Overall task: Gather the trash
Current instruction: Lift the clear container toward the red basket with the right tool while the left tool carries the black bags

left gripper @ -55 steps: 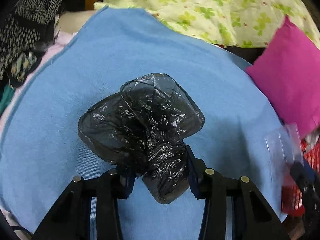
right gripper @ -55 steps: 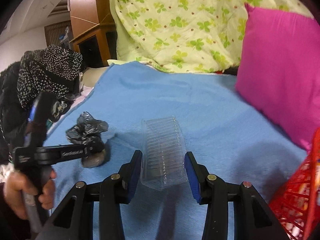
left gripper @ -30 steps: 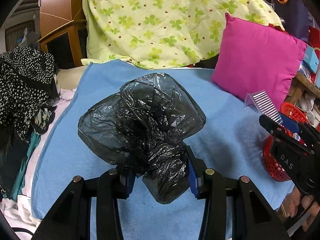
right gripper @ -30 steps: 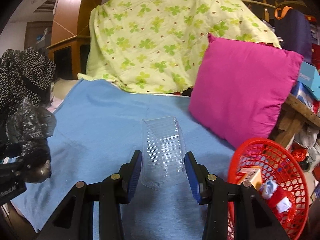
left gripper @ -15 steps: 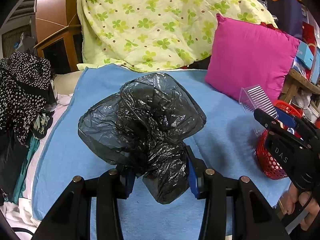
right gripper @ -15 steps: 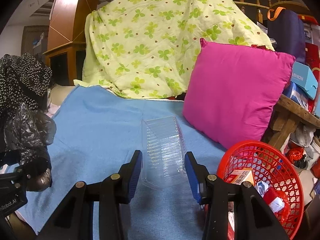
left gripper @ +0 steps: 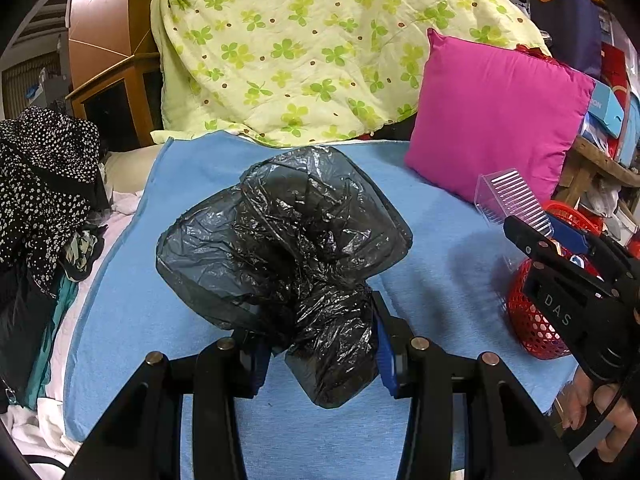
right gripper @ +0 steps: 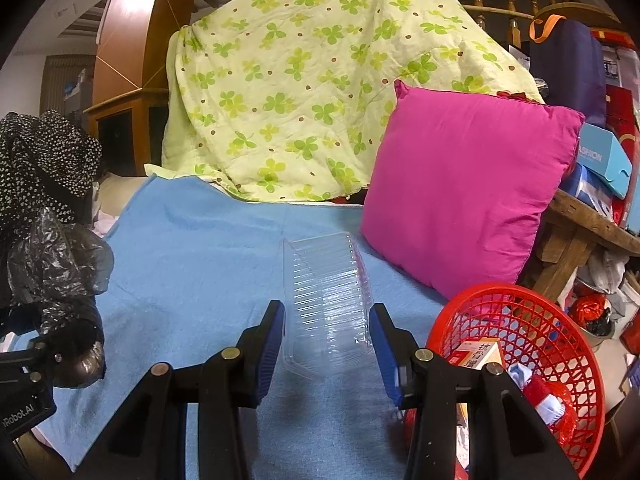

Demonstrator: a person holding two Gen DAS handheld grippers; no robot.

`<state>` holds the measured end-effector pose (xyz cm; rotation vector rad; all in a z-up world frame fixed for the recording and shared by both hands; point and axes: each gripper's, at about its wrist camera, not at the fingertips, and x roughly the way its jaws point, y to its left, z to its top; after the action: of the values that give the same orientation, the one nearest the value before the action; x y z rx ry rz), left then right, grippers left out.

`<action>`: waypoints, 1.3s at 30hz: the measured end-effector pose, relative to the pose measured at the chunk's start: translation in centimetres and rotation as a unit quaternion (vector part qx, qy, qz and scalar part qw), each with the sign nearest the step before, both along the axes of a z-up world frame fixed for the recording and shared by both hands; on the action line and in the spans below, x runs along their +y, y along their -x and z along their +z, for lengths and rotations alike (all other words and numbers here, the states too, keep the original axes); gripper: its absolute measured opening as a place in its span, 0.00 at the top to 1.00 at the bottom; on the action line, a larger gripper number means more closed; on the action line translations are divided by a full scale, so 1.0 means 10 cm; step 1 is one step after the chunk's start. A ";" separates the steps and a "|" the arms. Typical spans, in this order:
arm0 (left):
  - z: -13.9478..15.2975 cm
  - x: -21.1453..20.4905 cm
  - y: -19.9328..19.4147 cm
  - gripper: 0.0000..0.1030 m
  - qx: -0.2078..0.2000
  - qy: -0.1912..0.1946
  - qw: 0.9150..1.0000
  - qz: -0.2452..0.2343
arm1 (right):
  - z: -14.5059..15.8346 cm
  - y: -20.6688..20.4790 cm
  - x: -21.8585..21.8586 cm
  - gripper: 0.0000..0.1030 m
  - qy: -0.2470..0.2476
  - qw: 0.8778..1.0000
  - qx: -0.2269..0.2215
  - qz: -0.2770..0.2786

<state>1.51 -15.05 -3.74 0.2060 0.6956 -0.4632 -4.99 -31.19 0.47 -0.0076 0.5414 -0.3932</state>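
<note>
Two loads risk spilling; left gripper point(left gripper: 318, 354) clenches a slippery black plastic bag point(left gripper: 280, 248); right gripper point(right gripper: 326, 354) squeezes a springy clear clamshell container point(right gripper: 326, 300) short of the red basket point(right gripper: 560, 320).

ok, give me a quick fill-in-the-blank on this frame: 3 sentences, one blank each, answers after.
1. The left claw is shut on a crumpled ____ plastic bag.
2. The right claw holds a clear plastic ____.
3. The mesh basket beside the blue blanket is ____ in colour.

Missing words: black; container; red
</note>
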 end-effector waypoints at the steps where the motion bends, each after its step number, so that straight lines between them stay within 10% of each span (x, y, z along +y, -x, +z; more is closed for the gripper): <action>1: 0.00 -0.01 0.00 0.55 0.000 0.000 1.000 -0.001 | 0.00 0.01 0.00 0.55 0.000 1.000 0.000 -0.001; 39: 0.30 -0.10 0.33 0.55 -0.096 -0.013 0.995 -0.006 | 0.26 0.48 -0.27 0.55 -0.058 0.994 -0.087 -0.009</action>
<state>-1.79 -16.07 -0.76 0.2759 0.5128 -0.4390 -9.77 -33.92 3.03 0.1431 0.3927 -0.3754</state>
